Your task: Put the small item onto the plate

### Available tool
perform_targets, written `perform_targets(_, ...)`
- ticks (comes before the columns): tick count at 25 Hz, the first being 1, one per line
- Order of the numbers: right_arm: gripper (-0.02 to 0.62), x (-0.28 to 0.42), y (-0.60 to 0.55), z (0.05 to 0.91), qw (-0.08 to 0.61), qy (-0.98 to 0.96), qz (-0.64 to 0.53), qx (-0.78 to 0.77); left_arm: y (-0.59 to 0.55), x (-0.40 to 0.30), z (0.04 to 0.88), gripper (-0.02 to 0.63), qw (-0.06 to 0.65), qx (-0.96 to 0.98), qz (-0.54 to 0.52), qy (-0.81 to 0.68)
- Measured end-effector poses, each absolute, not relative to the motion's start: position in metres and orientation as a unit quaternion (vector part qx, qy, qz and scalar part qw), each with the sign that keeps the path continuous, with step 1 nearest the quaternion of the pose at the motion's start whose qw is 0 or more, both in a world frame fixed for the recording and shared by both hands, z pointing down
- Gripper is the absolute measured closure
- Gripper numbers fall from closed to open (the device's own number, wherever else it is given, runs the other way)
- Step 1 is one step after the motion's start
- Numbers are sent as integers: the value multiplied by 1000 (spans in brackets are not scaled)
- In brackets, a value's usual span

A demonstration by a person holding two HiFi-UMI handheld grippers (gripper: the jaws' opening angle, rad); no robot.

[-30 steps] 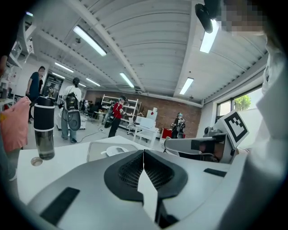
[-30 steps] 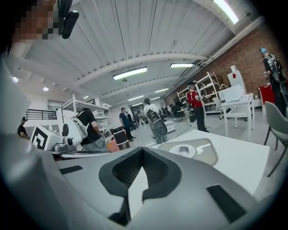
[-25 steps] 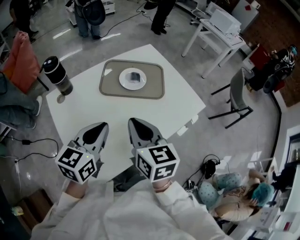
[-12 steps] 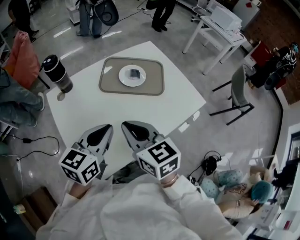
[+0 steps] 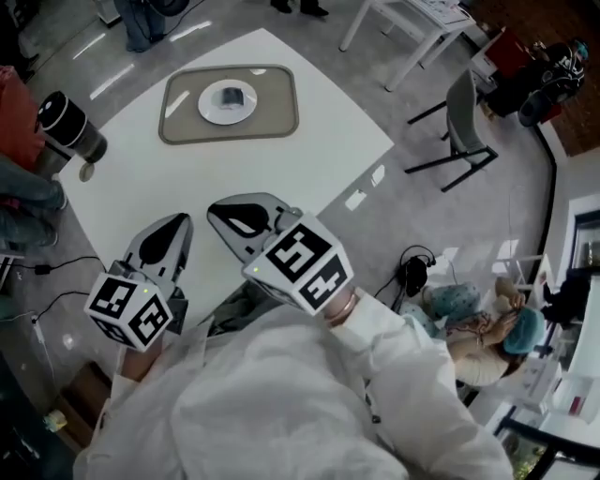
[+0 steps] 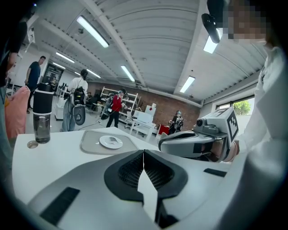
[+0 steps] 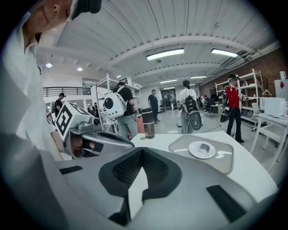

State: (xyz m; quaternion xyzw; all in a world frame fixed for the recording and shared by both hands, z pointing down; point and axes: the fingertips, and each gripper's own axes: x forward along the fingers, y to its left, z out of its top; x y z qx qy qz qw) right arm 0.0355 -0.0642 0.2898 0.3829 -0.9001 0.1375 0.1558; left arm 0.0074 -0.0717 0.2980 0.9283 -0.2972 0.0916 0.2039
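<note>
A small grey item (image 5: 231,95) lies on a white plate (image 5: 214,109), which rests on a beige tray (image 5: 277,103) at the far side of the white table (image 5: 309,159). The plate (image 6: 110,142) also shows in the left gripper view, and the plate (image 7: 201,149) with the item (image 7: 204,147) in the right gripper view. My left gripper (image 5: 176,228) and right gripper (image 5: 228,217) hover side by side over the table's near edge, far from the tray. Both are shut, with nothing between their jaws.
A black-and-grey bottle (image 5: 68,128) stands at the table's left corner beside a small round lid (image 5: 86,172). A chair (image 5: 461,122) and another white table (image 5: 412,23) stand to the right. People stand beyond the table; cables and a headset (image 5: 413,273) lie on the floor.
The head view has shifted, so the table and tray now sit higher and further left. Both grippers have come nearer to the body, and the right one has turned to the left.
</note>
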Motion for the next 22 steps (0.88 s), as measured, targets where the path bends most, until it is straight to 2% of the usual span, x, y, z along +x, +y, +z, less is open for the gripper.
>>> perform_targets(22, 581, 45, -59, 306, 197, -907, 180, 327, -67, 26, 318, 595, 234, 928, 113, -266)
